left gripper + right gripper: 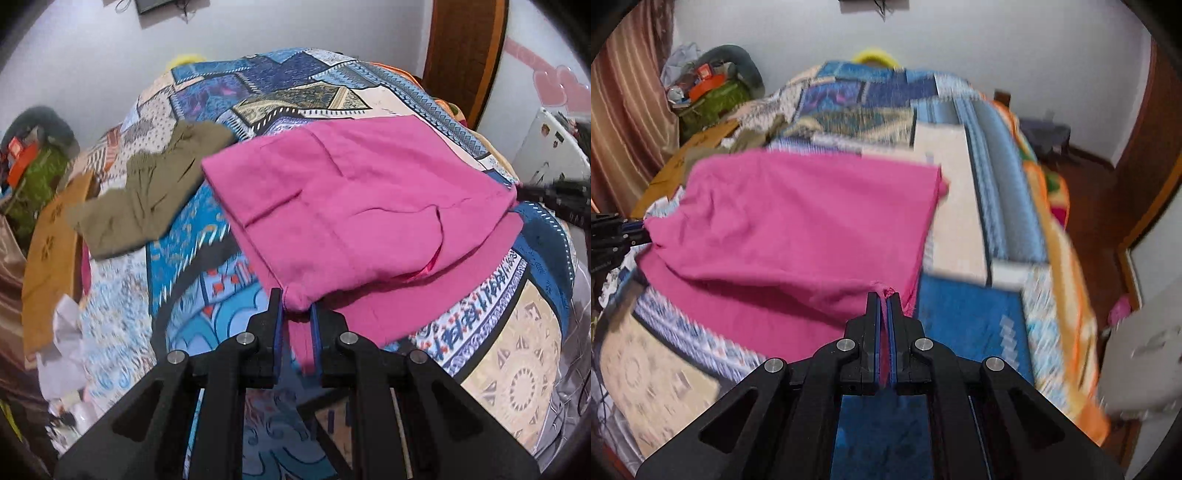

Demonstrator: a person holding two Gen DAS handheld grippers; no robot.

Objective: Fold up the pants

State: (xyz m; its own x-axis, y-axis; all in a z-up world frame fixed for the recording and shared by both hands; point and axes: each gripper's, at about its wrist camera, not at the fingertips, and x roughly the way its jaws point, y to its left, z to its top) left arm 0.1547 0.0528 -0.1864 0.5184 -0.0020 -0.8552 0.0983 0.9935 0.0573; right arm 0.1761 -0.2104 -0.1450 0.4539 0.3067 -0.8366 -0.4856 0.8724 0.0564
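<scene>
Pink pants (354, 206) lie partly folded on the patterned bedspread (207, 251), one layer lifted over another. My left gripper (297, 308) is shut on a bunched near corner of the pants. My right gripper (885, 295) is shut on the other near corner of the pink pants (798, 229). Both corners are held a little above the bed, with the cloth stretched between them. The right gripper shows at the right edge of the left wrist view (554, 195). The left gripper shows at the left edge of the right wrist view (617, 236).
An olive-green garment (147, 192) lies crumpled on the bed to the far left. An orange-brown cloth (51, 258) hangs off the bed's left edge. A cluttered green bag (709, 96) stands by the curtain. A wooden door (465, 55) is at the right.
</scene>
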